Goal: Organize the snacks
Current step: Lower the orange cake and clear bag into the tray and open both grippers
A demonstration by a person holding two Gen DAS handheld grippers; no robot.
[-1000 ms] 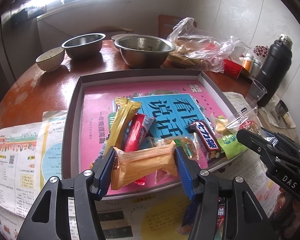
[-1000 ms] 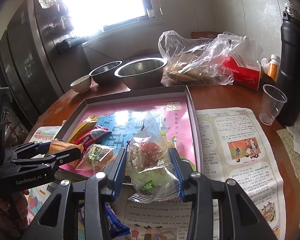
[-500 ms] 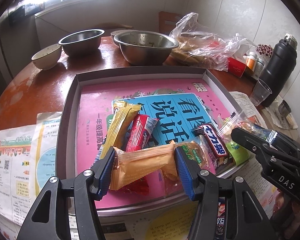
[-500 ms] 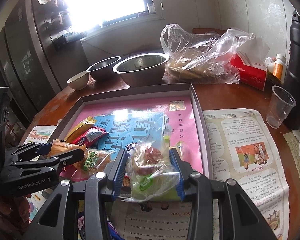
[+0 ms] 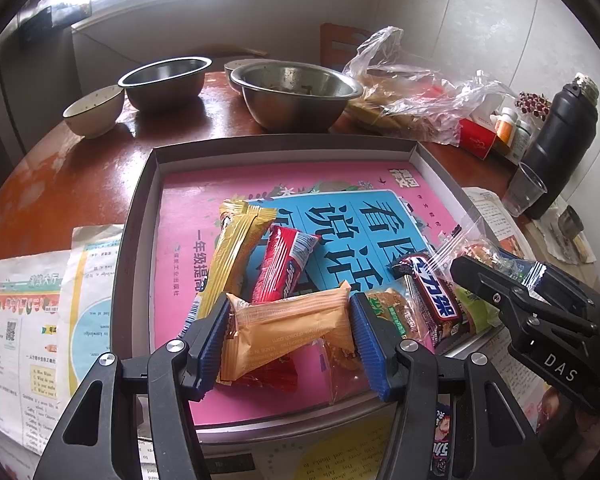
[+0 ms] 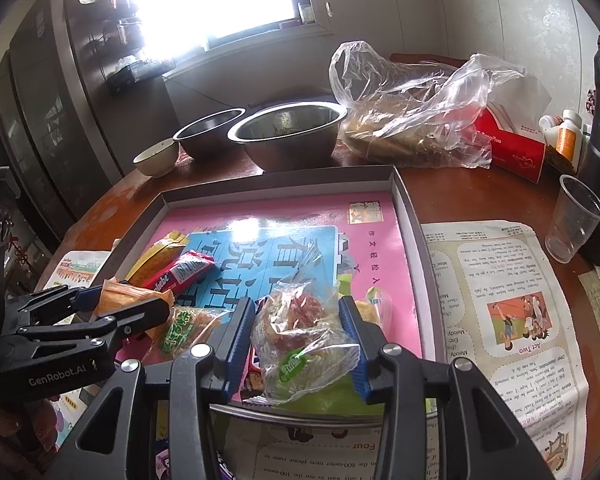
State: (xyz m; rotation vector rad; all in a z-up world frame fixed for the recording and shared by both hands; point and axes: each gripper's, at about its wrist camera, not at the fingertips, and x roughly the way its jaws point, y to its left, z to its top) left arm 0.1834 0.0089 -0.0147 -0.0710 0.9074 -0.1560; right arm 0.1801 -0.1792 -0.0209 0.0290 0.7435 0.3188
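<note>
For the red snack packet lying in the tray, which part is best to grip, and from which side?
Grip the red packet across its narrow middle, coming from above. It lies flat and long, beside the yellow bar, its near end tucked under the orange packet; the far half is free.

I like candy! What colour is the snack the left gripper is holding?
Orange. The orange snack packet sits between the left gripper's blue fingers, best seen in the left wrist view.

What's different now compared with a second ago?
Both grippers carried their snacks forward over the tray: the left gripper still grips the orange packet, the right gripper the clear bag. Neither let go. The gold bar and red packet stayed put.
</note>
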